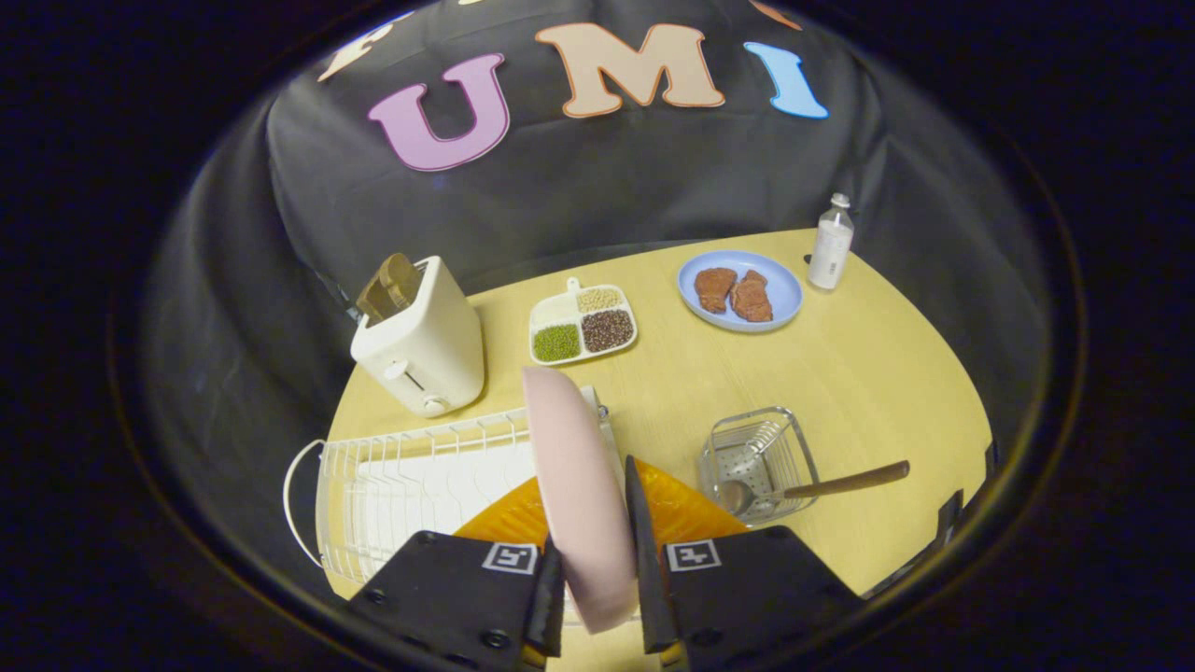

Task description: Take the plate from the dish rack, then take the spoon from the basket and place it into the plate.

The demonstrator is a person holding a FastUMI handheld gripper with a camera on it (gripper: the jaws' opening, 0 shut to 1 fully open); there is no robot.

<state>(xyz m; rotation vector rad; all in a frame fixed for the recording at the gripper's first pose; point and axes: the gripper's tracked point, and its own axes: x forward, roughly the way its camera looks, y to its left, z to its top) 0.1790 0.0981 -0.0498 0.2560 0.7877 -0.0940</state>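
A pale pink plate [574, 485] stands on edge between my two fingers, and my gripper [593, 504] is shut on it, one finger on each face. The plate's far rim rises over the right end of the white wire dish rack [401, 476]. Whether its lower rim still rests in the rack is hidden by the fingers. An orange plate [686, 509] lies just behind it. To the right of the fingers stands a small clear basket [756, 448]. A spoon [822, 485] leans in it, with the bowl down and the wooden handle pointing out to the right.
On the yellow table [887, 373], a cream toaster [420, 345] stands beyond the rack. Farther back are a divided dish of beans and grains [583, 322], a blue plate [784, 280] with two pieces of meat and a white bottle [831, 245].
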